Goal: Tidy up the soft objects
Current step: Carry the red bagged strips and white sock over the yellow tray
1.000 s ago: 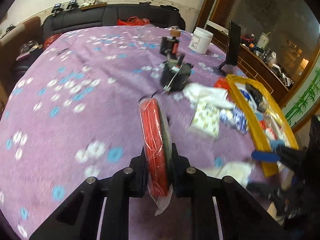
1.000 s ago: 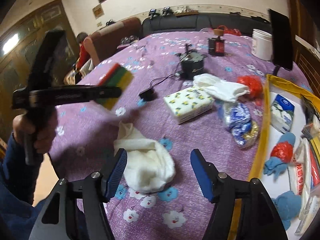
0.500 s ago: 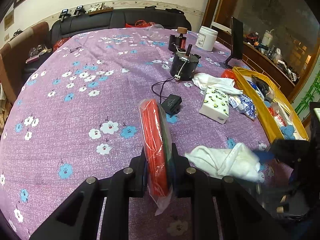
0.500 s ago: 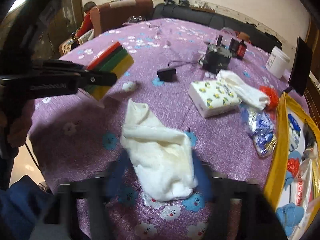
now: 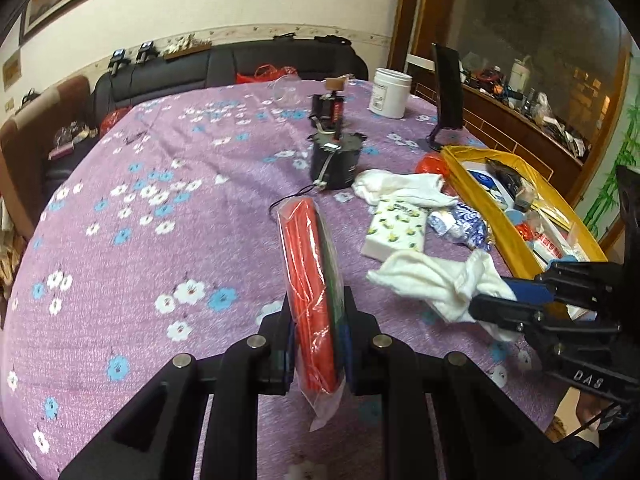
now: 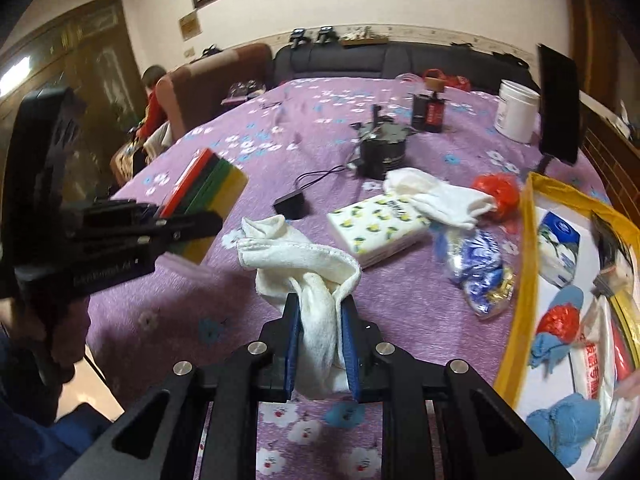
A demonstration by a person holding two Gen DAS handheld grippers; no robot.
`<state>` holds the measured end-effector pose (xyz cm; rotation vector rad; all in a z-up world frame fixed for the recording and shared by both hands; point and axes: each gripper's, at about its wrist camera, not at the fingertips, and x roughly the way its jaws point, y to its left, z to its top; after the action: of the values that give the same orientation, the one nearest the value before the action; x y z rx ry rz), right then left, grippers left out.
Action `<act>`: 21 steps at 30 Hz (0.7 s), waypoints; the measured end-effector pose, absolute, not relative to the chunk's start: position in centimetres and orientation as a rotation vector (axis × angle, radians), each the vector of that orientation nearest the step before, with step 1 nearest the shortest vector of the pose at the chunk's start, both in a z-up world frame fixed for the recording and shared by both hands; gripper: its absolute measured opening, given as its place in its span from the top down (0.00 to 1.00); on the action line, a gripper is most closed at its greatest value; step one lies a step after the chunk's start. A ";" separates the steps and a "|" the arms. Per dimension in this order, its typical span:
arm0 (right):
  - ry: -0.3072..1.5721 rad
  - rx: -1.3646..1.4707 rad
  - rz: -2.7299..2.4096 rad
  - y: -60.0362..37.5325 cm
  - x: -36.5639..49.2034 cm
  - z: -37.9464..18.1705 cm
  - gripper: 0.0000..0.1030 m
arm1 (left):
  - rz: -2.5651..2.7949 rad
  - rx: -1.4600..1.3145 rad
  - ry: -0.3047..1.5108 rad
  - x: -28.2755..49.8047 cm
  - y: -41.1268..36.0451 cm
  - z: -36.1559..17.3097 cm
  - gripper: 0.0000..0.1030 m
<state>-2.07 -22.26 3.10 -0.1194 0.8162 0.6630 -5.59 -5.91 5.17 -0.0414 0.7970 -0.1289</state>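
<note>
White sock (image 6: pixel 316 280) in right gripper (image 6: pixel 320 344)

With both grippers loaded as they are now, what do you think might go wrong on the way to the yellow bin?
1. The right gripper pinches only one bunched fold of the white towel; the loose rest may drag over the tissue pack or the black adapter.
2. The left gripper clamps the bagged sponge pack by its lower end, so it may pivot or slip.
3. The yellow bin looks crowded, so added items may spill.
</note>
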 end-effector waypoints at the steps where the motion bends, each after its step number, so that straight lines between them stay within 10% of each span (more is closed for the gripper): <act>1: 0.814 -0.109 0.659 -22.7 -2.1 3.3 0.79 | -0.131 -0.028 0.794 -5.5 -6.5 5.3 0.83; 21: 0.766 0.029 0.582 -28.2 -0.7 5.5 0.79 | -0.148 0.133 0.747 -4.0 -12.5 6.4 0.83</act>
<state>-0.75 -28.20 5.50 0.0292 0.7660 0.5816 -4.02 -12.50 6.43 0.1334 0.7471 -0.1484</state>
